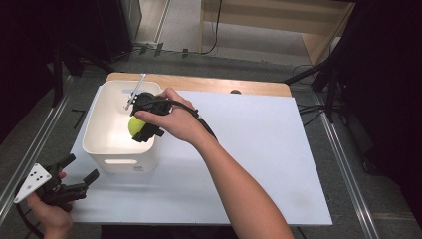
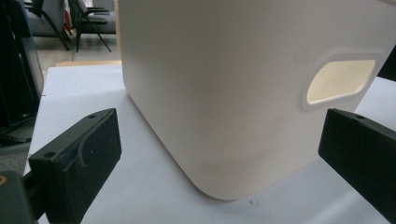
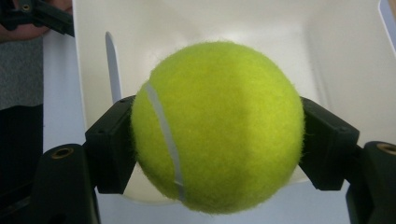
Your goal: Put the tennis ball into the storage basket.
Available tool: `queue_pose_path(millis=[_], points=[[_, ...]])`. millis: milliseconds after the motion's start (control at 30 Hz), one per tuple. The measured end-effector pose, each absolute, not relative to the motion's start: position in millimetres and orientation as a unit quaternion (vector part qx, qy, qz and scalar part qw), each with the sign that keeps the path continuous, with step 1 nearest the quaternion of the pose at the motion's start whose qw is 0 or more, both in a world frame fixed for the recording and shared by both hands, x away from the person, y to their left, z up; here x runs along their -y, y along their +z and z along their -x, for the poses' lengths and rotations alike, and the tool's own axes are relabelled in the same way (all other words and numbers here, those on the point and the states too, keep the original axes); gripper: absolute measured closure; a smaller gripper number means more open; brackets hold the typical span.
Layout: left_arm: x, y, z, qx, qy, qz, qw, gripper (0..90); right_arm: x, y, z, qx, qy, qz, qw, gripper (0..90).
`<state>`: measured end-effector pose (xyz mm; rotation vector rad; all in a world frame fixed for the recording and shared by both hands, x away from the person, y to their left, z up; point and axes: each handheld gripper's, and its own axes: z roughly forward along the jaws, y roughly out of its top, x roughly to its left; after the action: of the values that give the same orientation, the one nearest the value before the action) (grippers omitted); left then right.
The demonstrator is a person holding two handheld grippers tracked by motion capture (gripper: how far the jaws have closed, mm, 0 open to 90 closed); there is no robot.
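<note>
A yellow-green tennis ball (image 1: 135, 125) (image 3: 217, 126) hangs just above the near right rim of a white plastic bin (image 1: 107, 149) (image 3: 336, 51), with my right gripper (image 1: 140, 128) (image 3: 219, 140) shut on it from both sides. The bin has a handle slot (image 2: 340, 80) in its near wall (image 2: 224, 93). My left gripper (image 1: 79, 169) (image 2: 219, 149) stands open at the table's front left corner, just short of the bin's near left corner, nothing between its jaws.
The bin stands at the back left of a white board (image 1: 259, 149) laid on a wooden table (image 1: 209, 83). Metal rails (image 1: 348, 174) run along both sides. Wide free board lies right of the bin.
</note>
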<state>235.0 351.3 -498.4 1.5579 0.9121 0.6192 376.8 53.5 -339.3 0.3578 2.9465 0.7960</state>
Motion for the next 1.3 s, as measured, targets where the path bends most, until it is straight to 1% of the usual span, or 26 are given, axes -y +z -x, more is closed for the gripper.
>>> queue_pose_path(millis=[600, 667, 700, 733, 767, 1000, 1033, 1300], points=[[-351.6, -498.4, -235.1, -0.390, 0.264, -0.665, 0.580, 0.0, -65.8, -363.0, -379.1, -0.966, 0.233, -0.105, 0.041, 22.2], [-351.5, -498.4, -235.1, -0.390, 0.264, -0.665, 0.580, 0.0, -65.4, -363.8, -378.5, -0.965, 0.237, -0.104, 0.048, 21.7], [-351.4, -498.5, -235.2, -0.390, 0.264, -0.665, 0.580, 0.0, -64.9, -363.9, -377.4, -0.964, 0.241, -0.105, 0.050, 19.4], [-351.4, -498.5, -235.2, -0.390, 0.264, -0.665, 0.580, 0.0, -63.9, -362.8, -376.6, -0.961, 0.248, -0.104, 0.056, 7.8], [-351.5, -498.4, -235.2, -0.389, 0.264, -0.665, 0.579, 0.0, -63.6, -362.0, -376.1, -0.960, 0.251, -0.106, 0.055, 5.6], [-351.4, -498.5, -235.1, -0.389, 0.265, -0.666, 0.579, 0.0, -56.3, -352.1, -373.5, -0.954, 0.273, -0.112, 0.056, 5.4], [-351.4, -498.5, -235.2, -0.389, 0.265, -0.666, 0.579, 0.0, -54.9, -351.7, -372.7, -0.954, 0.272, -0.111, 0.062, 5.4], [-351.2, -498.5, -235.2, -0.389, 0.265, -0.667, 0.578, 0.0, -34.7, -352.5, -368.7, -0.946, 0.292, -0.125, 0.063, 5.4]])
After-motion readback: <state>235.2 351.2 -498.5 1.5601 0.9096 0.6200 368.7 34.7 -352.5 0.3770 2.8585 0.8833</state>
